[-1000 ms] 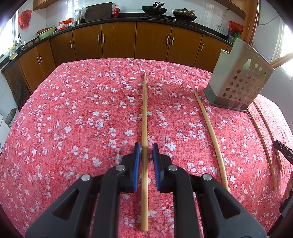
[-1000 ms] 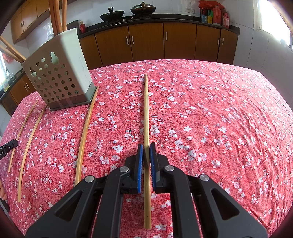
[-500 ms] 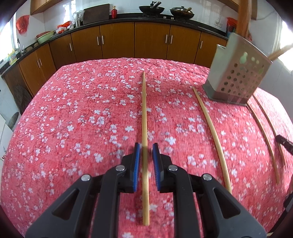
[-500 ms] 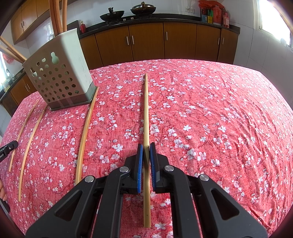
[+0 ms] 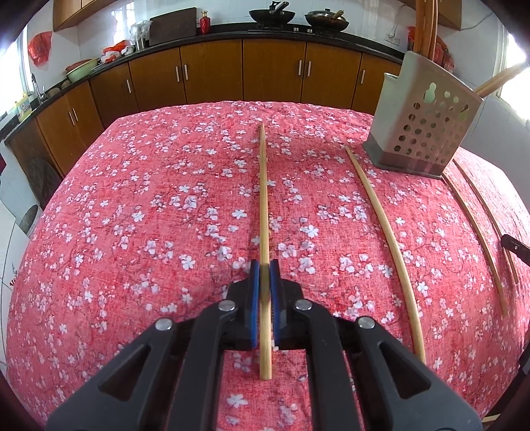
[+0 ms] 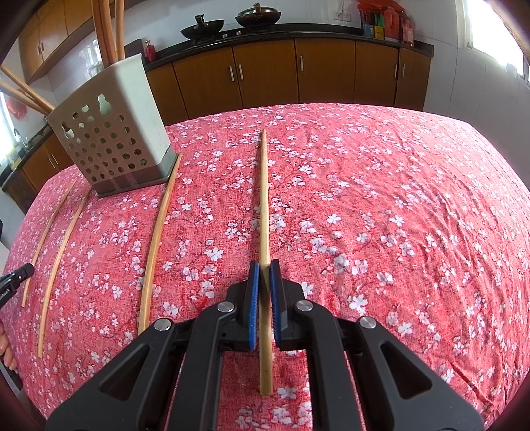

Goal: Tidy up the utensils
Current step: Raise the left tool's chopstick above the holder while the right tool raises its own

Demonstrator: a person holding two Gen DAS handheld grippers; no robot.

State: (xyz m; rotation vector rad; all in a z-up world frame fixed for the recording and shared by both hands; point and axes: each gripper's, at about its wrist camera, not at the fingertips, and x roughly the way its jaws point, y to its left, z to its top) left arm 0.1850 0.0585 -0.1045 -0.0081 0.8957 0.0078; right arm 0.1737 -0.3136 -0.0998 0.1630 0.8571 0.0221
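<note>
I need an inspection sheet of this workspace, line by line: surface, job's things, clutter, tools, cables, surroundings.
Surface: red flowered cloth, wrinkled.
Job's things: perforated holder upright, with stored chopsticks inside; two loose chopsticks lie flat, one at each side of the holder.
Clutter: nothing seen.
Tools: left tool has just closed on the left chopstick; right tool shut on the right chopstick.
Cables: nothing seen.
Surroundings: brown cabinets, woks on the counter.

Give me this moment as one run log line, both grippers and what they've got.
left gripper: shut on chopstick | right gripper: shut on chopstick | holder: upright on cloth | loose chopsticks: beside holder
</note>
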